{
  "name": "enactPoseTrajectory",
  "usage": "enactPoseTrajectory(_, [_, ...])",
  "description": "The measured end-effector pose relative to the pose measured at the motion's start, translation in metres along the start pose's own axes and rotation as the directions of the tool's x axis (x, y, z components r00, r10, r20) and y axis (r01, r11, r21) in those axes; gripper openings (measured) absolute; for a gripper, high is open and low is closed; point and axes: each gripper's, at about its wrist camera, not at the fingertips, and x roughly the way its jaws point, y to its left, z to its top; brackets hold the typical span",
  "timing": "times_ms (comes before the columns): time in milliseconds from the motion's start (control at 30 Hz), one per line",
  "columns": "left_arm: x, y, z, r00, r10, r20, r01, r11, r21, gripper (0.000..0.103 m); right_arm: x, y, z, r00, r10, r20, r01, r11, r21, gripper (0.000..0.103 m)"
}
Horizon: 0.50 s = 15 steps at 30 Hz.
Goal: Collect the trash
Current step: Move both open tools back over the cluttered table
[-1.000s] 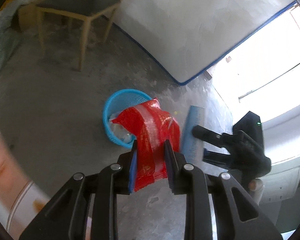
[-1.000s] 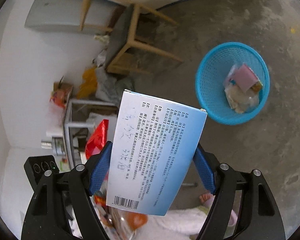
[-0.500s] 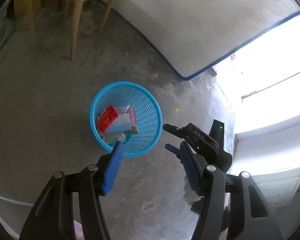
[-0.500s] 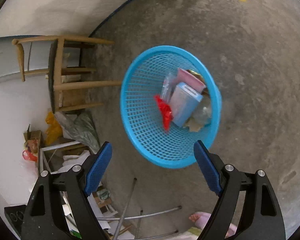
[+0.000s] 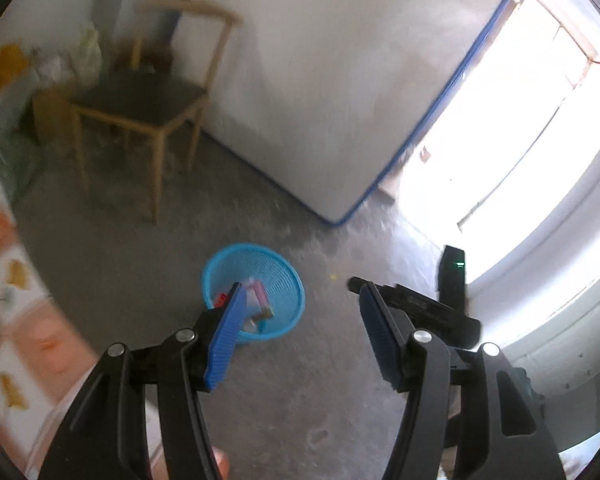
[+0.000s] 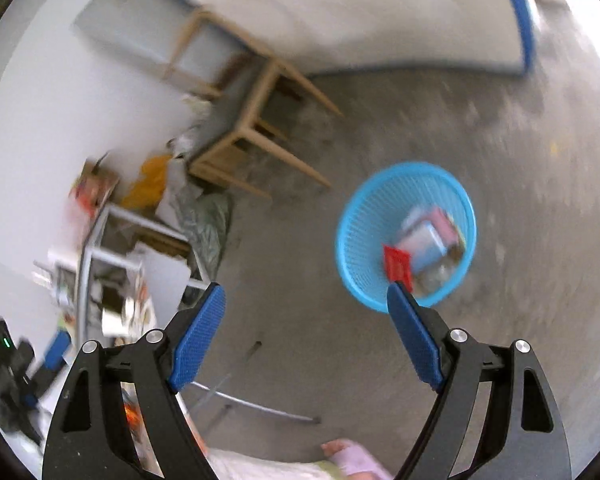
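From the left wrist camera, a round blue mesh basket (image 5: 256,290) stands on the grey concrete floor (image 5: 140,264), and inside it lie a pink packet (image 5: 259,295), a bit of red wrapper (image 5: 220,299) and some paler scraps too blurred to name. The left gripper (image 5: 300,322) hangs above the floor with its blue pads (image 5: 225,342) spread apart and nothing between them; its jaws have just been opening. The right gripper (image 5: 412,300) shows dark at the right, with a green light on its body. Beyond the basket a wooden chair (image 5: 148,104) with a dark seat stands near a white mattress (image 5: 332,80) edged in blue that leans against the wall, and bright daylight pours from a doorway on the right. From the right wrist camera, the same basket (image 6: 406,236) sits on the floor with a red wrapper (image 6: 398,266), a light-blue box (image 6: 426,246) and a pink packet (image 6: 444,222) lying in it. The right gripper (image 6: 306,332) also has its pads (image 6: 198,340) wide apart and empty, having just been opening. To the left are the chair (image 6: 244,120), a yellow bag (image 6: 148,178), a metal-framed shelf (image 6: 112,256) crowded with clutter, and a person's foot (image 6: 350,456) at the bottom edge.
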Motion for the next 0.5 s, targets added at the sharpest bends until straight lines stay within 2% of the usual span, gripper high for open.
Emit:
enactPoseTrajectory(133, [-0.071, 0.004, -0.017, 0.993, 0.055, 0.109, -0.051, 0.998, -0.041, 0.060, -0.035, 0.067, -0.019, 0.997, 0.014, 0.082, 0.003, 0.980, -0.200, 0.082])
enactPoseTrajectory(233, [-0.127, 0.011, -0.044, 0.970, 0.130, 0.204, -0.112, 0.989, -0.096, 0.066, -0.049, 0.122, -0.043, 0.992, 0.069, 0.103, -0.033, 0.948, -0.317, 0.086])
enactPoseTrajectory(267, [-0.148, 0.017, -0.061, 0.955, 0.174, 0.240, -0.145, 0.980, -0.135, 0.068, -0.049, 0.133, -0.050, 0.992, 0.089, 0.094, -0.052, 0.939, -0.340, 0.087])
enactPoseTrajectory(333, [-0.175, 0.027, -0.091, 0.938, 0.233, 0.256, -0.187, 0.963, -0.193, 0.070, -0.044, 0.154, -0.065, 0.991, 0.112, 0.069, -0.077, 0.921, -0.381, 0.087])
enactPoseTrajectory(367, [-0.184, 0.031, -0.102, 0.933, 0.255, 0.256, -0.201, 0.955, -0.217, 0.072, -0.040, 0.168, -0.076, 0.991, 0.125, 0.039, -0.098, 0.906, -0.412, 0.087])
enactPoseTrajectory(500, [-0.235, 0.060, -0.177, 0.890, 0.377, 0.259, -0.281, 0.897, -0.340, 0.073, -0.017, 0.209, -0.112, 0.982, 0.153, -0.106, -0.186, 0.854, -0.485, 0.087])
